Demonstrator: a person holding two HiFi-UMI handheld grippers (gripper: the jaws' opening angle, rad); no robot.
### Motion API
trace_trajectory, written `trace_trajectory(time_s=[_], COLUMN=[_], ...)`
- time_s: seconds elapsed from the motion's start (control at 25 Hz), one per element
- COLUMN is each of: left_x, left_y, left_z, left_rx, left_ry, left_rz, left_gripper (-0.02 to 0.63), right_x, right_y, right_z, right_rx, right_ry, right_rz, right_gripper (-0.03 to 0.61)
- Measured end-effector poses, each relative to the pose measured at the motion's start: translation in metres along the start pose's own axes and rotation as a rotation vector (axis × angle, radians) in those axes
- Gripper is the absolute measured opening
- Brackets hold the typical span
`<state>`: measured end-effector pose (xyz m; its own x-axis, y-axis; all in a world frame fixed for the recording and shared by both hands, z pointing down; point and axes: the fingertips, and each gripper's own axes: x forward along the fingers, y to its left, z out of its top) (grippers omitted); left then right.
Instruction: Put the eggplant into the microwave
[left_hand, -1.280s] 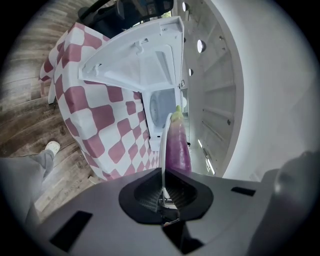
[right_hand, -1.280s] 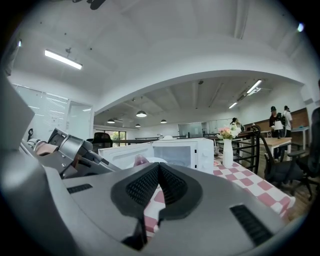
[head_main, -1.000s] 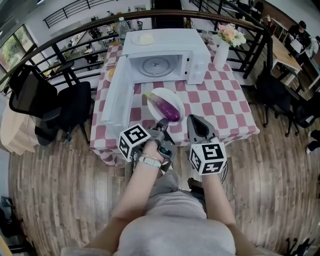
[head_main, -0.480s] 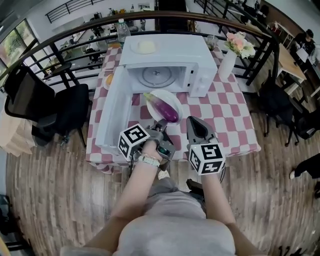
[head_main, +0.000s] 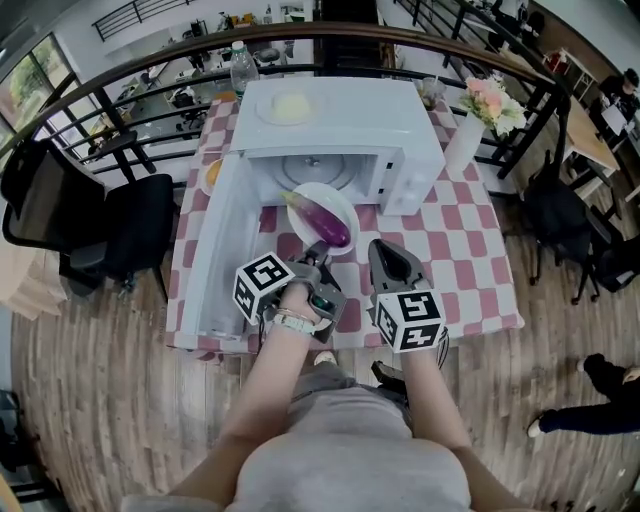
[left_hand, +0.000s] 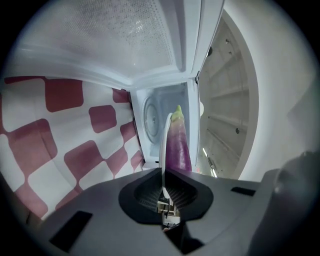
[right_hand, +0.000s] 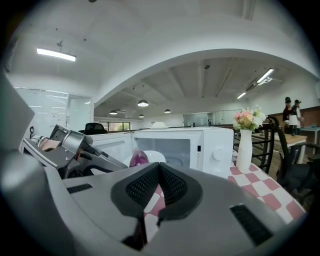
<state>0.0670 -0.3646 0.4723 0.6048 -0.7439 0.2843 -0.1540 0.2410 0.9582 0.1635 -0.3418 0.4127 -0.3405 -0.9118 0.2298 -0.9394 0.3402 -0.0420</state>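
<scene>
A purple eggplant lies on a white plate, held just in front of the open white microwave. My left gripper is shut on the plate's near rim. In the left gripper view the plate's rim runs edge-on between the jaws, with the eggplant on its right and the microwave's cavity straight ahead. My right gripper hovers beside the plate, shut and holding nothing. The right gripper view has its closed tips, the eggplant and the microwave.
The microwave door hangs open to the left, over the checked tablecloth. A vase of flowers stands right of the microwave. A pale plate rests on its top. A dark chair and a railing lie beyond.
Both grippers have moved forward toward the microwave, the left one carrying the plate with the eggplant. The plate now sits close to the cavity's mouth.
</scene>
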Motion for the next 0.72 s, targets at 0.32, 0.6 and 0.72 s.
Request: trace_trajectory(time_s=[0.32, 0.6, 0.72], left_x=[0.038, 0.065, 0.073], left_y=[0.008, 0.018, 0.019], left_z=[0.031, 0.046, 0.048], left_rx=[-0.014, -0.051, -0.039], left_ry=[-0.018, -0.016, -0.018], left_rz=[0.007, 0.007, 0.004], left_gripper=[0.018, 0.020, 0.018], right_x=[0.042, 0.062, 0.066], right_y=[-0.014, -0.019, -0.020], right_z=[0.000, -0.012, -0.019], right_rx=[-0.003, 0.013, 0.021], right_ry=[0.018, 0.044, 0.054], right_rz=[0.030, 0.051, 0.056], right_gripper=[0.025, 0.025, 0.025])
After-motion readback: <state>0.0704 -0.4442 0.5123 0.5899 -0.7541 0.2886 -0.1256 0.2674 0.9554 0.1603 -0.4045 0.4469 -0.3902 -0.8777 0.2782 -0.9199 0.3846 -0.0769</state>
